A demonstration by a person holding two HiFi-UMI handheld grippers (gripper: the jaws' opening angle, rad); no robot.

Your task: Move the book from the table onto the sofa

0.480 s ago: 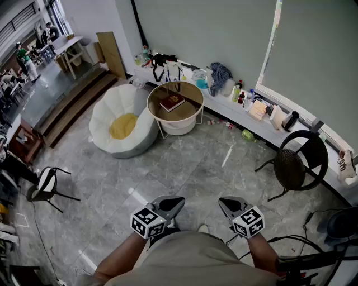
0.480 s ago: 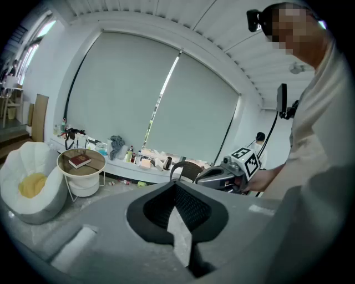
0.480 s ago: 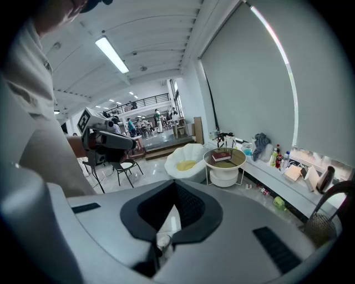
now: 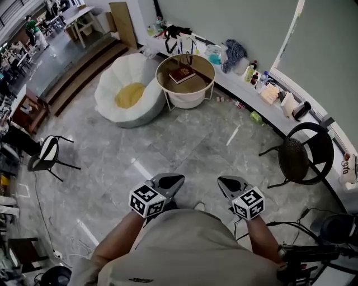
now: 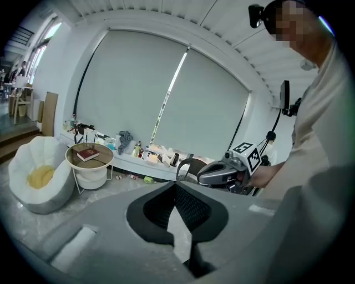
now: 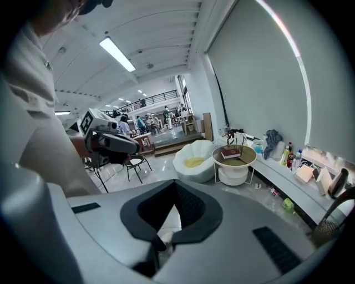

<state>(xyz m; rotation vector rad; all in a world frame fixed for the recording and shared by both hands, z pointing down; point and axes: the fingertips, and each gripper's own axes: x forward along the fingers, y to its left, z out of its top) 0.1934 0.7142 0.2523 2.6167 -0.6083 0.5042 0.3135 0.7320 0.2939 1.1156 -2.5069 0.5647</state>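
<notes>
Lying on round worktop [image 4: 199, 84]: red book [image 4: 182, 74]
left gripper [image 4: 178, 180]: jaws clenched, empty
right gripper [image 4: 222, 182]: jaws clenched, empty
sofa [image 4: 111, 85]: white, just beside worktop

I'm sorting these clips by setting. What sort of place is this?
Probably a lounge corner of a large open studio or office: a white, shell-shaped sofa, a round side table with a red book on it, and work tables beyond some steps.
</notes>
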